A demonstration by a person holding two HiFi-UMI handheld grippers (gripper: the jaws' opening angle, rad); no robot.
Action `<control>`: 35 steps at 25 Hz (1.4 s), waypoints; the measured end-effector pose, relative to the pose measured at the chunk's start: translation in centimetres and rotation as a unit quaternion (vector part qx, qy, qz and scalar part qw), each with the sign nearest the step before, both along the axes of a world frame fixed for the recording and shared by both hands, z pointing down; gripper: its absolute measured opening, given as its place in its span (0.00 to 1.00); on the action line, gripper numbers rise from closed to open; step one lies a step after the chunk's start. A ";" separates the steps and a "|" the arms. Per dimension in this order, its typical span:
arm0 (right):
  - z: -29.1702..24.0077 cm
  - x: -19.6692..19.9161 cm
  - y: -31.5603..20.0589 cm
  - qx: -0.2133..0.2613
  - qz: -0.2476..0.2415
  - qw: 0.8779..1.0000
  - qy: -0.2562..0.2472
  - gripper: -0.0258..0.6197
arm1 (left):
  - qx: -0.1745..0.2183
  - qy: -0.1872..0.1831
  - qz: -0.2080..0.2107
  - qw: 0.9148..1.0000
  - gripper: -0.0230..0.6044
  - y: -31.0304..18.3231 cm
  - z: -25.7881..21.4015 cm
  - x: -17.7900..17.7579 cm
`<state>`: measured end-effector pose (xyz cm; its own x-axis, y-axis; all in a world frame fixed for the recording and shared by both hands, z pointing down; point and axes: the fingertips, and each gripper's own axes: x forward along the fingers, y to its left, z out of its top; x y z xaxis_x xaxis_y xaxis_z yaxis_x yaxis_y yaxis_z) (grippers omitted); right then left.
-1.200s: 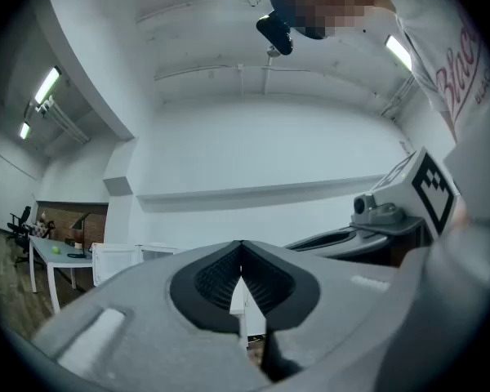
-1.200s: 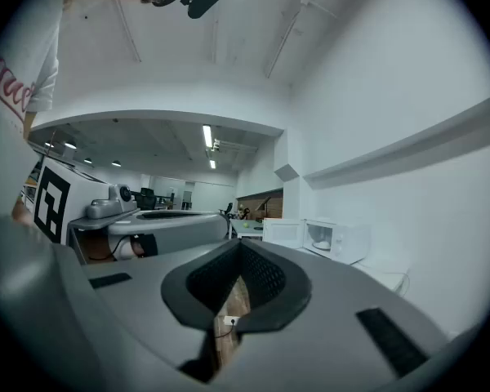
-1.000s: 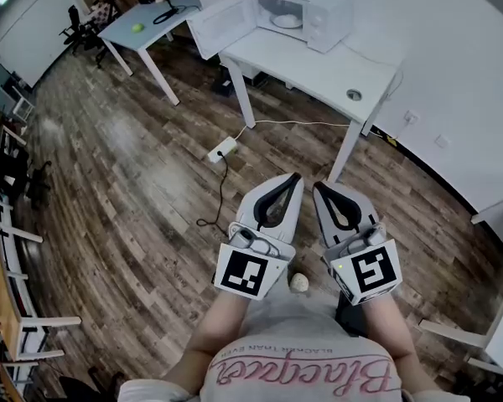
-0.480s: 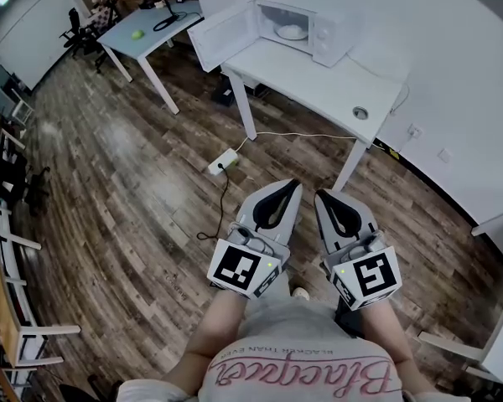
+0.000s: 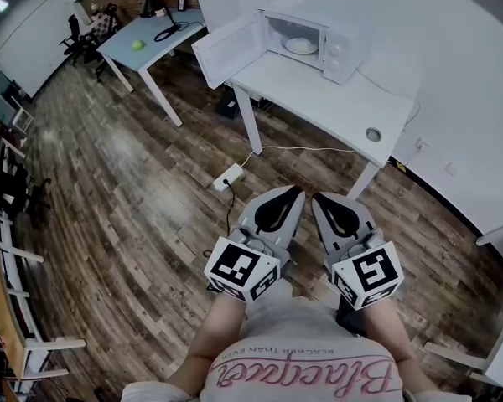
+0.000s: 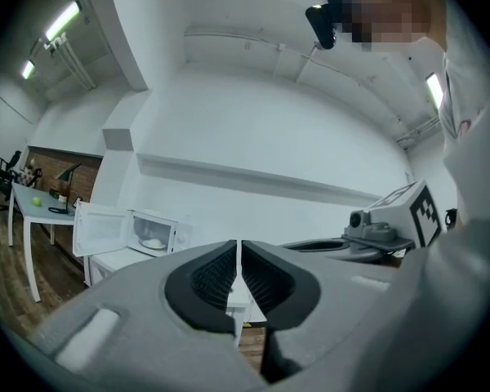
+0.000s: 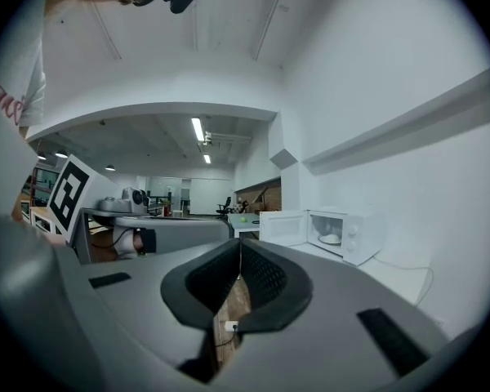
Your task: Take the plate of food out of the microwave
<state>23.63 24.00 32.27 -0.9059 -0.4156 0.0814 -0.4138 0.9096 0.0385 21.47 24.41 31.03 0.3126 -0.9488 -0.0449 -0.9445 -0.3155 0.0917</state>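
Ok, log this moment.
microwave: door open | plate: inside, untouched | left gripper: shut, empty | right gripper: shut, empty

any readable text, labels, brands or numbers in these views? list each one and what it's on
"Blac…": large pink script on the person's white shirt, upside down in the head view; the later letters are uncertain.
Small dark line above that script: too small to read.
Black-and-white square markers on the left gripper and right gripper: patterns only, no letters.
White microwave control panel: nothing legible.
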 end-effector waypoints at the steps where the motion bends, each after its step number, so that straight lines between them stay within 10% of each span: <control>1: 0.1 -0.5 -0.6 -0.005 0.007 1.000 0.001 0.06 | 0.000 -0.001 0.001 1.000 0.05 -0.4 -0.1 -0.5; 10: 0.9 -4.3 -3.9 -0.042 0.036 0.998 -0.002 0.06 | 0.014 -0.030 -0.023 0.999 0.05 -3.6 0.2 -5.4; 16: 0.2 -7.3 -5.4 -0.006 0.056 0.998 -0.009 0.06 | 0.000 0.054 0.005 0.999 0.05 -5.0 1.5 -8.8; 35: 1.1 -13.0 -8.9 -0.022 0.090 0.996 -0.008 0.06 | 0.003 0.045 0.002 0.999 0.05 -8.4 1.5 -15.1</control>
